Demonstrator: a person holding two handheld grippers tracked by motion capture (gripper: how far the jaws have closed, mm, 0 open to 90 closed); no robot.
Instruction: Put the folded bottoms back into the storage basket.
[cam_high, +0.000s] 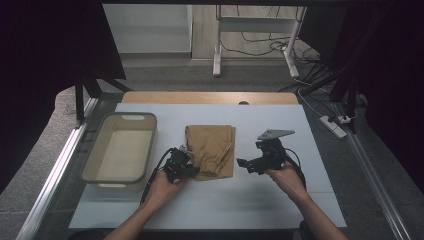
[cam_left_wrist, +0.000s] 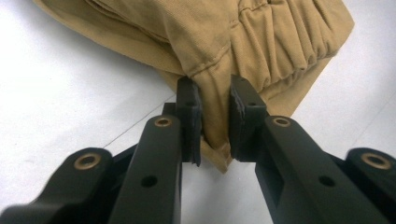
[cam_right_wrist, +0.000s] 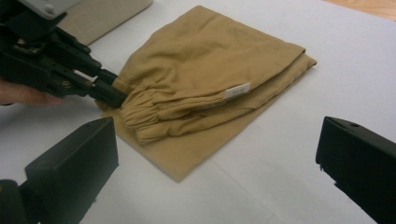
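Observation:
A folded tan garment (cam_high: 211, 150) with an elastic waistband lies in the middle of the white table. My left gripper (cam_high: 189, 167) sits at its near left corner, shut on the garment's corner (cam_left_wrist: 215, 116), with the cloth pinched between both pads. In the right gripper view the same garment (cam_right_wrist: 205, 88) spreads out ahead, a small white label on its edge, and the left gripper (cam_right_wrist: 109, 95) bites its waistband end. My right gripper (cam_high: 243, 164) hovers just right of the garment, open, with nothing between its fingers (cam_right_wrist: 79, 158).
A grey plastic bin (cam_high: 96, 160), with nothing in it, stands at the left of the white table top (cam_high: 280, 195). A wooden strip runs along the far edge. Table legs and cables lie on the floor beyond.

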